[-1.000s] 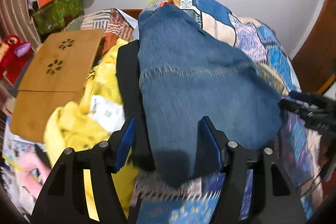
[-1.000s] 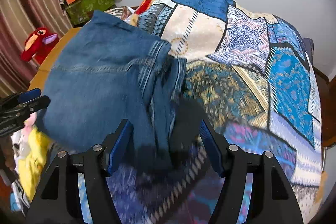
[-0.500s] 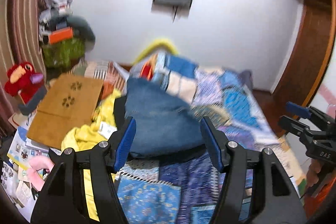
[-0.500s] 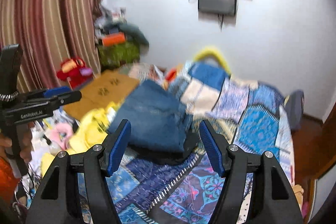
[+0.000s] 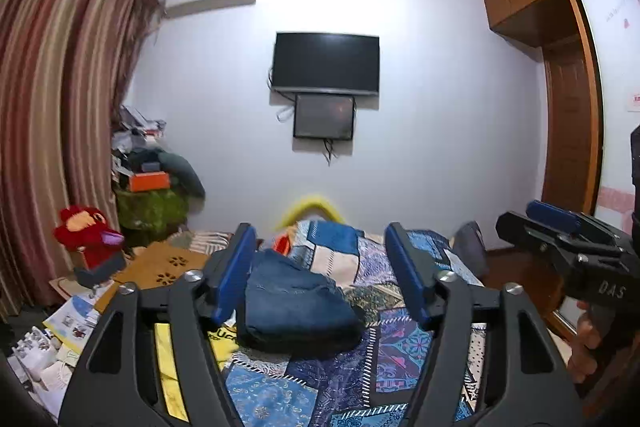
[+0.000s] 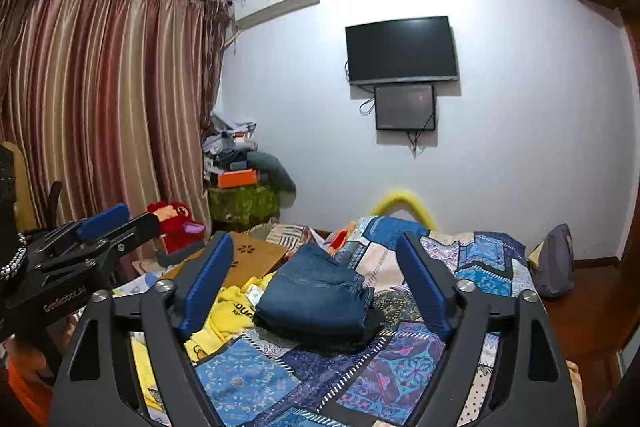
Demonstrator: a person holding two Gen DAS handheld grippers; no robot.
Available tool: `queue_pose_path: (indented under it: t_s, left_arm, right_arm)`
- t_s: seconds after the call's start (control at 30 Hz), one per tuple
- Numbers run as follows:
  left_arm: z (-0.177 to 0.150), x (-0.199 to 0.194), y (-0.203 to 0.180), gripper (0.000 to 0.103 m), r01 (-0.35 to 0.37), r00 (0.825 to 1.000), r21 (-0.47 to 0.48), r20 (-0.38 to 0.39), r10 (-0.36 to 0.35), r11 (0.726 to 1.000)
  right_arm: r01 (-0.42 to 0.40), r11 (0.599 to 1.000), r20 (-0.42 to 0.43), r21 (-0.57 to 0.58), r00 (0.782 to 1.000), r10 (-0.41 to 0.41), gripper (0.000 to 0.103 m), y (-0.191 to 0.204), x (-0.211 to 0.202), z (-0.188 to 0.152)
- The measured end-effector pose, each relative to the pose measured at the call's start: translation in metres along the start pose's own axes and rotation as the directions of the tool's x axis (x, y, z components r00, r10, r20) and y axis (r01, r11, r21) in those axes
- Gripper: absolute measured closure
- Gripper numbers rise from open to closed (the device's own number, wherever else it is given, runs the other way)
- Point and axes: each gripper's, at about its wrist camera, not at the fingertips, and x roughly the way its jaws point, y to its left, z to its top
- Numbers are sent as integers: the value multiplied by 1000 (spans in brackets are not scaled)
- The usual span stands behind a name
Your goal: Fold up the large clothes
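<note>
Both grippers' fingers (image 5: pixel 236 279) (image 6: pixel 424 283) gape empty; folded jeans (image 6: pixel 316 297) partly hide a dark garment (image 6: pixel 340 341) beneath.

Matt denim jeans (image 6: pixel 320 297) on a patterned cloth quilt (image 6: pixel 400 359).

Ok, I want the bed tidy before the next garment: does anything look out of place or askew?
The folded jeans look neat, lying on the patchwork bedspread. But a yellow garment lies crumpled beside them, at the bed's left edge, unfolded. Both claws, left and right, are open and empty.
</note>
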Motion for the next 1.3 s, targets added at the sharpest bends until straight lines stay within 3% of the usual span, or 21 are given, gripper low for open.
queue_pose_path:
  t_s: [0.1, 0.17, 0.23, 0.37, 1.3]
  left_arm:
    - [-4, -11, -2, 21, -25, 999, -5, 33, 25, 1000]
    - [-6, -16, -3, 5, -62, 997, 2, 51, 62, 998]
    - [-9, -18, -5, 1, -68, 996, 10, 52, 68, 998]
    - [-13, -14, -10, 1, -72, 997, 39, 35, 71, 997]
    - [-24, -11, -11, 0, -72, 997, 10, -5, 72, 997]
  right_arm:
    - [19, 1000, 10, 15, 1000, -19, 17, 0, 1, -4]
    - [13, 1000, 26, 26, 1000, -14, 3, -1, 0, -6]
    - [26, 999, 50, 34, 998, -28, 0, -2, -9, -6]
    - [69, 998, 42, 11, 997, -70, 0, 1, -2, -5]
    - [87, 996, -27, 8, 996, -87, 0, 0, -10, -18]
